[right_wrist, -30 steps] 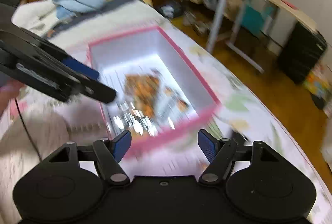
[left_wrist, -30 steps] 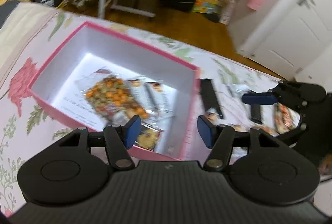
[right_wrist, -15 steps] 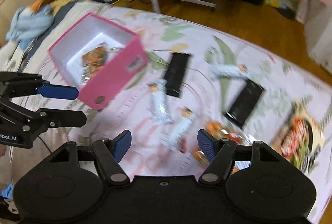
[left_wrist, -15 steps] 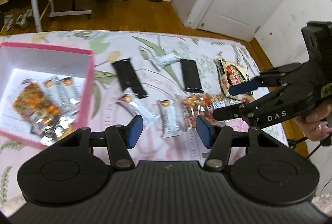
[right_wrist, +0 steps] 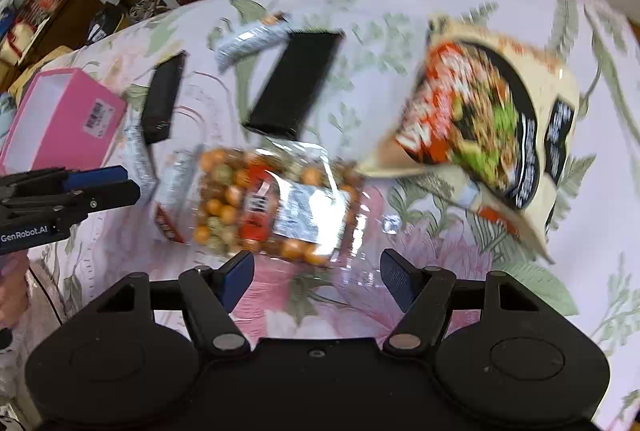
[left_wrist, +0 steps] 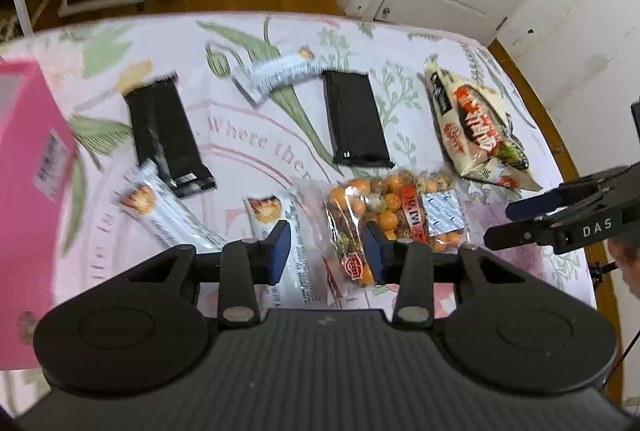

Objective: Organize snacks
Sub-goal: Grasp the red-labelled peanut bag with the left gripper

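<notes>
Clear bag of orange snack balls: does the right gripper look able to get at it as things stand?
Probably yes. The right gripper is open and empty, just short of the clear bag, with only bare cloth between. The left gripper hovers over the bag's far end and might crowd it.

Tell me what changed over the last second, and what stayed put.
Both grippers swung away from the pink box toward the loose snacks. The left gripper now hangs over the clear bag of orange snack balls, and the right gripper hangs just short of it. Nothing was grasped or released; both stayed open. The black packets, white bars and noodle bag lie where they were.
</notes>
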`<state>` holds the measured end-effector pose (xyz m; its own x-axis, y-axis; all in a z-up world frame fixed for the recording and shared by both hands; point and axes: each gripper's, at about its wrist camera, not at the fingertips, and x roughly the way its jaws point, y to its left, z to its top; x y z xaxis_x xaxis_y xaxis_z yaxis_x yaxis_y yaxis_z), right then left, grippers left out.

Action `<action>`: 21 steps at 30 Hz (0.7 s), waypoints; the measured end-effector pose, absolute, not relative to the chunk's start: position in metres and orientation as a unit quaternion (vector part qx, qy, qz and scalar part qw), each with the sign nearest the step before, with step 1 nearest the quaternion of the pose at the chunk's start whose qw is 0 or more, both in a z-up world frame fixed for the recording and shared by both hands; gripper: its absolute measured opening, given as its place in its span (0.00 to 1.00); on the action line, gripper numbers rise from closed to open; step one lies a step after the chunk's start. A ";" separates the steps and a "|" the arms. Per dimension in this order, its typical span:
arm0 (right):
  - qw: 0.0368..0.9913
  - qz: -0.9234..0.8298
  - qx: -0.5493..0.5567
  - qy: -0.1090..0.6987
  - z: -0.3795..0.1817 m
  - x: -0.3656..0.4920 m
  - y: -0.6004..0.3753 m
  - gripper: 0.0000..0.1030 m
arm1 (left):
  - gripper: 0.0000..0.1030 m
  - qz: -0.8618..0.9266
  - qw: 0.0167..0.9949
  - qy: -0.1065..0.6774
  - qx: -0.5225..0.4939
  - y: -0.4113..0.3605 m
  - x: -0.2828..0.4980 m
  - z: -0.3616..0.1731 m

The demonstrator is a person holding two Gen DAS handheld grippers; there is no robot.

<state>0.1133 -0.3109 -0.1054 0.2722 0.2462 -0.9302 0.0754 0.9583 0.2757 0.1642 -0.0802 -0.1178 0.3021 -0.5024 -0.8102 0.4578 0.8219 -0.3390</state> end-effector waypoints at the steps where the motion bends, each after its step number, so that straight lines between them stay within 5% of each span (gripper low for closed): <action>1: 0.786 0.056 0.138 0.600 -0.112 0.113 -0.313 0.72 | 0.35 -0.299 0.804 0.514 -0.027 -0.081 0.166 -0.126; 7: 0.796 0.049 0.170 0.579 -0.138 0.107 -0.338 0.73 | 0.25 -0.321 0.789 0.521 -0.050 -0.085 0.165 -0.158; 21: 0.797 0.069 0.196 0.567 -0.152 0.128 -0.333 0.75 | 0.23 -0.340 0.782 0.518 -0.067 -0.105 0.168 -0.173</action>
